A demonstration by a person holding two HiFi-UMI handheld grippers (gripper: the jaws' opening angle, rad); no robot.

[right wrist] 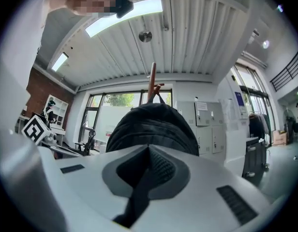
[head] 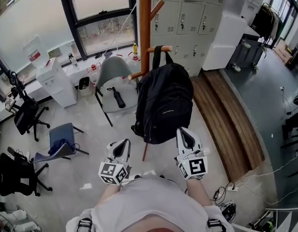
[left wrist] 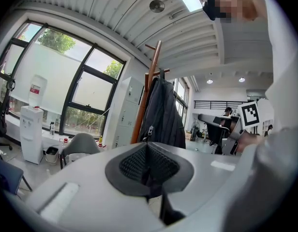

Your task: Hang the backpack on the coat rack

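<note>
My left gripper (head: 122, 146) and my right gripper (head: 186, 135) both have their jaws pressed together with nothing between them. I hold them low in front of me, near the backpack (head: 164, 103) but not touching it. The black backpack hangs by its top loop from 1 peg (head: 159, 49) of the wooden coat rack (head: 145, 28), its body beside the pole and clear of the floor (its zips look closed, so I see nothing of what is inside). Behind it stand the grey lockers (head: 187, 13), every door shut. By the window a small bin (head: 84, 83) sits just beside the water dispenser (head: 56, 81); its contents are too small to make out.
</note>
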